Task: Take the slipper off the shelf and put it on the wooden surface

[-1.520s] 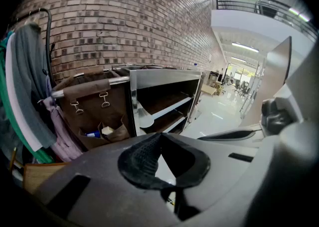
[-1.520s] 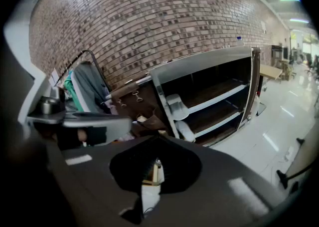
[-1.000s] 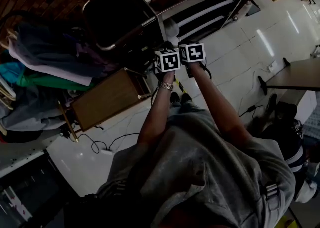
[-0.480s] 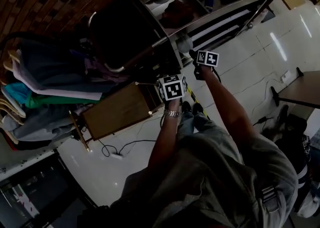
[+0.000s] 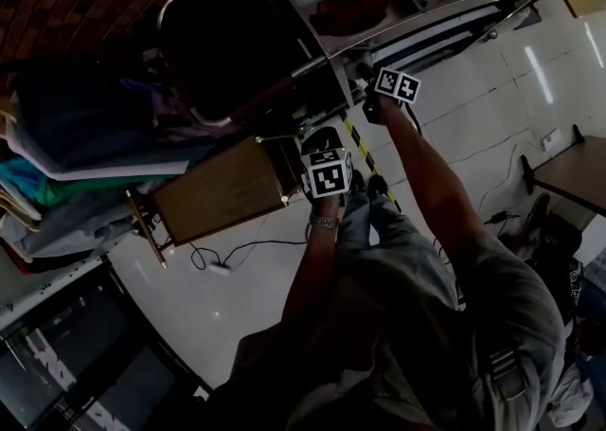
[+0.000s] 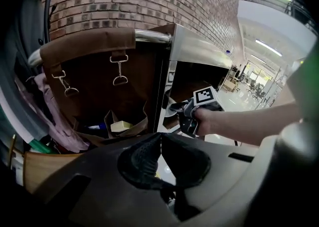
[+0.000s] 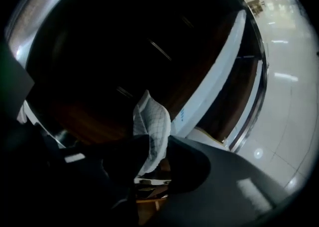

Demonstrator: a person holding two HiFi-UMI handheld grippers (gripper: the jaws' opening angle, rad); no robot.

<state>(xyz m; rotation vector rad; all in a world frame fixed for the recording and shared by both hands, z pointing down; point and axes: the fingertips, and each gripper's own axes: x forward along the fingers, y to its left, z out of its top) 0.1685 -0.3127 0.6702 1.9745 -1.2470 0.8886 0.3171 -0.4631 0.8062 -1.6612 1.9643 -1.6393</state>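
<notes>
One slipper (image 7: 152, 116) sits btwn closing jaws of R hand-held gripper (image 7: 154, 141); L hand-held gripper (image 6: 160, 138) shut.

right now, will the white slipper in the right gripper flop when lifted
Probably floppy: the slipper looks like thin quilted fabric, bending between the right gripper's closing jaws. Likely light, and the cloth should grip rather than slide.

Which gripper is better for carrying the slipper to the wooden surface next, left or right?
Right. The right gripper is at the shelf, its jaws closing with the white checked slipper between them. The left gripper is shut and empty, back from the shelf.
</notes>
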